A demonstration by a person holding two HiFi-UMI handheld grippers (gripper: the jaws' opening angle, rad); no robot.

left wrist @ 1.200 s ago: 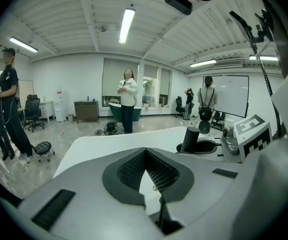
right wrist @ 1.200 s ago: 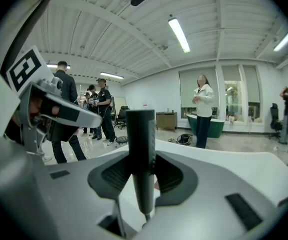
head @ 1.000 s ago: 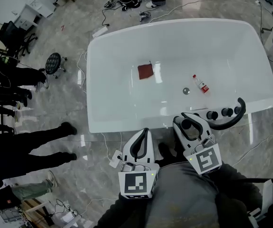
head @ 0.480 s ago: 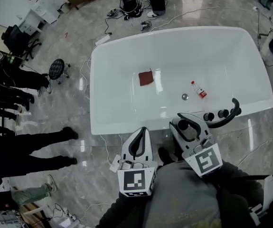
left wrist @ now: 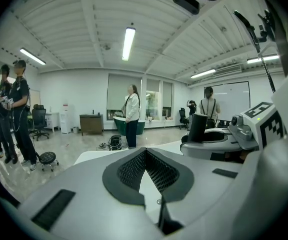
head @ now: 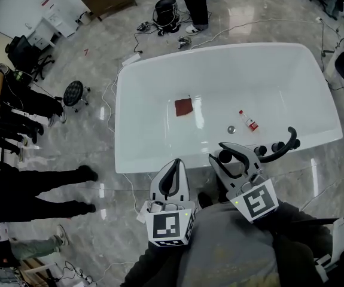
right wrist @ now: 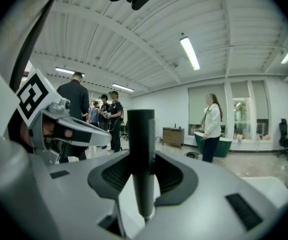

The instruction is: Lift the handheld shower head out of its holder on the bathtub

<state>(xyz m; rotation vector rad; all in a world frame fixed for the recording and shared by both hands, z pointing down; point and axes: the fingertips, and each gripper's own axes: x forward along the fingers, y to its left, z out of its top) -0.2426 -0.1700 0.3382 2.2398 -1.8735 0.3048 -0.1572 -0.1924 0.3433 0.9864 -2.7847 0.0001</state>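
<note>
The handheld shower head, a dark stick-shaped handle, is held upright between the pads of the right gripper, whose jaws are pressed against its sides. It is seen at the near rim of the white bathtub, just beside the black knobs. The left gripper is kept empty, its jaw tips brought together, near the same rim
</note>
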